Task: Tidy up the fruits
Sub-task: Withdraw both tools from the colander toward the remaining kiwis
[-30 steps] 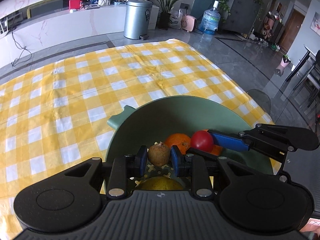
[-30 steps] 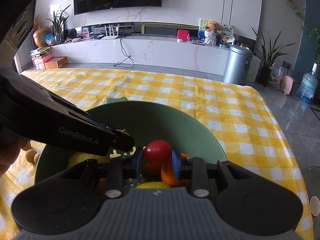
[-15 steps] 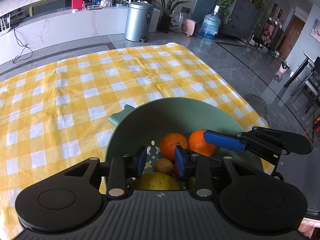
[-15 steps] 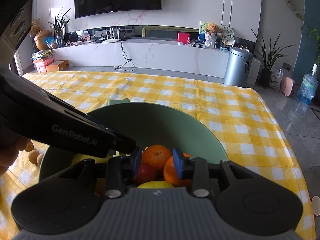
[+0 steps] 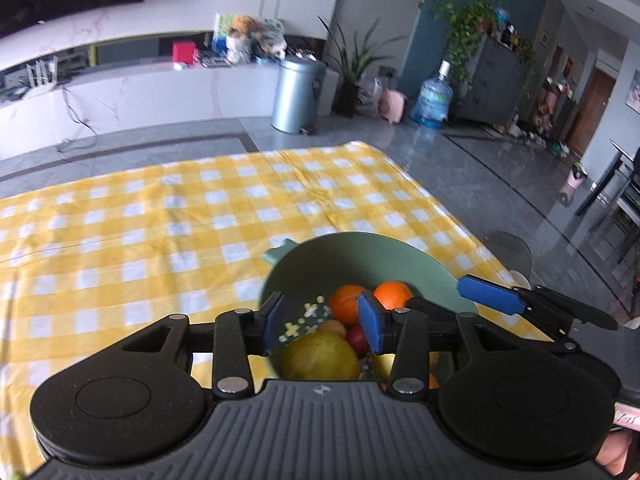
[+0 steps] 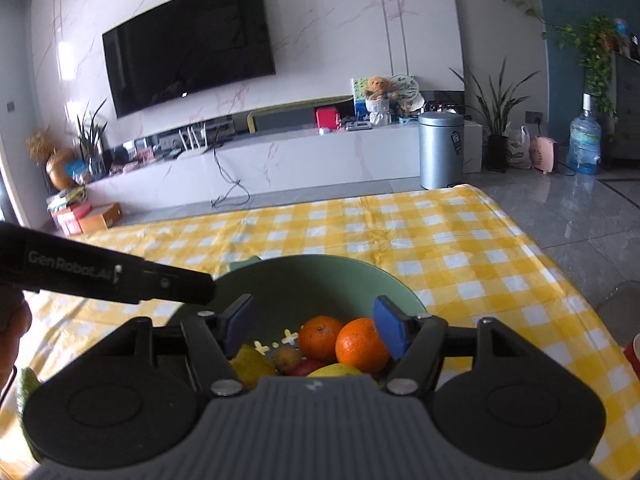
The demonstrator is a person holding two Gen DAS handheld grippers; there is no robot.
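Tablecloth [image 5: 160,216]: we find a yellow and white check cloth covering the table, running from 9 o'clock to 3 o'clock in both views.
Left gripper [image 5: 322,328]: we note the jaws opening, pads clear of all fruit, nothing grasped; it hangs above the bowl's 7 o'clock side.
Bowl [image 5: 360,252]: we record a green bowl standing on the cloth, with a small handle at its 10 o'clock rim.
Pear [image 5: 320,356]: yellow-green, lying in the bowl at 6 o'clock, below the left pads.
Small brown fruit [image 5: 333,326]: just beyond the pear, touching it.
Red fruit [image 5: 357,338]: beside the brown one, partly hidden by the right pad.
Oranges [image 5: 346,304]: two, side by side at the bowl's 1 o'clock.
Right gripper [image 6: 316,326]: we note its jaws opening and empty, above the oranges.
Bin [image 6: 440,148]: on the floor beyond the table, at 1 o'clock.
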